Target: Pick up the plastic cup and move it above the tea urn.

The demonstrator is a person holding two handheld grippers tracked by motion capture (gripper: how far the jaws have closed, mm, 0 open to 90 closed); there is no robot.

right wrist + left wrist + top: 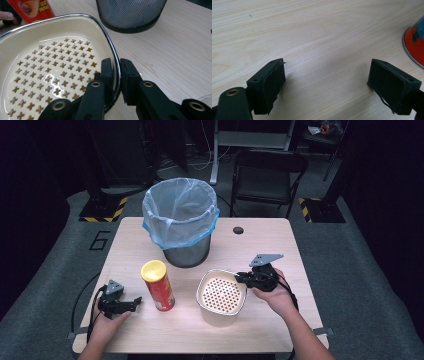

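The left tongs [134,303] sit low over the tabletop [270,245] near its front left corner, jaws spread wide with nothing between them; in the left gripper view bare wood lies ahead of the left tongs [327,82]. Bare tabletop runs from them to the left edge and to the far left corner. Just to their right stands an upright red can [159,286] with a yellow lid, apart from the jaws; its red base [414,42] shows at the right edge of the left gripper view.

Right of the can stands a cream strainer bowl [220,296], its floor pierced with small cross-shaped holes and holding nothing. The right tongs [241,278] grip its right rim: in the right gripper view the right tongs [116,72] have one jaw inside the wall and one outside, closed on the metal-edged rim [113,52].

Beyond the right tongs and to their left stands a mesh bin [186,252] lined with a pale blue bag [180,212], nothing visible inside. To their right the tabletop is bare to the edge.
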